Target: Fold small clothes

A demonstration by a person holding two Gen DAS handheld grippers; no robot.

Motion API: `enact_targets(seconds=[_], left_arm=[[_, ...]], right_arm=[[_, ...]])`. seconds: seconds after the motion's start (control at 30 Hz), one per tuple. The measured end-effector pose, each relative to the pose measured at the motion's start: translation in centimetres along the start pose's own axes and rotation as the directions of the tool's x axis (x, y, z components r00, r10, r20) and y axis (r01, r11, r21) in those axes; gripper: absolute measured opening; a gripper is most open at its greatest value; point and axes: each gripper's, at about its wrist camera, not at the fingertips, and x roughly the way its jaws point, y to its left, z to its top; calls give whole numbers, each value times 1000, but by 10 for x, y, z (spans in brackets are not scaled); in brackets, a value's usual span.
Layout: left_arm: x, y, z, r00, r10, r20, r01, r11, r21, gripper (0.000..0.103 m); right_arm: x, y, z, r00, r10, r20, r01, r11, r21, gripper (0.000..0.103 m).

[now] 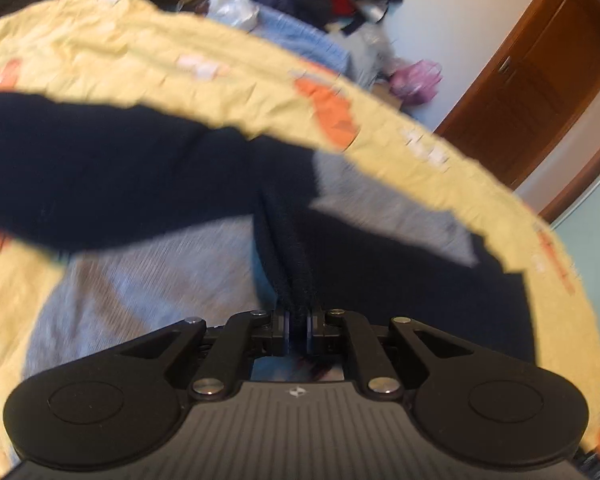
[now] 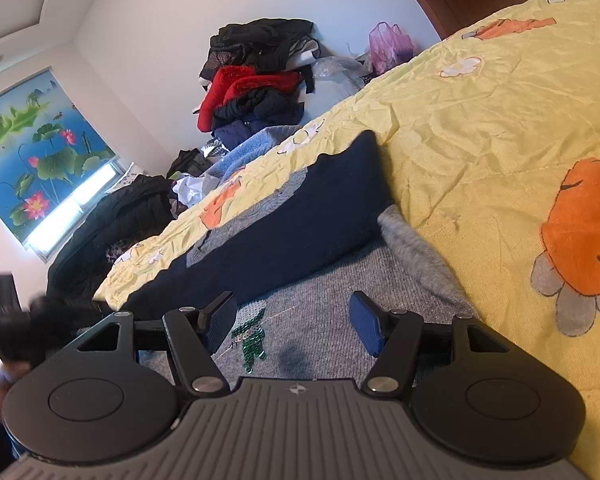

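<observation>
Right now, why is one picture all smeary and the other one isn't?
Left wrist view: the yellow quilt and navy sweater are smeared by motion blur. Right wrist view: sharp, but the fisheye lens bends the walls, and the window glares bright.

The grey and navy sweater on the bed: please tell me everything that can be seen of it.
The sweater is a small knitted garment, grey on the body with dark navy sleeves and trim. A green sequin motif decorates its front. It lies spread on the yellow quilt, with one navy sleeve folded across the grey body. The left gripper has its jaws shut on a navy edge of the knit. The right gripper is open over the grey front and grips nothing.
</observation>
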Motion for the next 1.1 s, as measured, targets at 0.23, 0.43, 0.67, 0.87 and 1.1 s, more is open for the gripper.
enact_targets(seconds=[0.23,0.43,0.67,0.87,1.1], left_arm=[[-3,-4,-28,984,-6,177,-18,991,133,10],[2,32,-21,976,-148,160,158,986,-52,11],[3,36,-21,973,-169,160,184,979,-84,11],[-16,39,-23,979,-140,148,152,986,-73,17],[-114,140,-6,893,89,442,56,951,-304,82]], right_arm=[[8,33,10,994,-100,-39,92,980,-177,70],[60,76,55,985,-169,14,161,904,-396,91],[123,58,38,927,-376,-5,307,765,-566,97],[122,54,41,928,-372,-18,304,785,-540,100],[123,55,42,931,-365,-22,298,792,-533,100]])
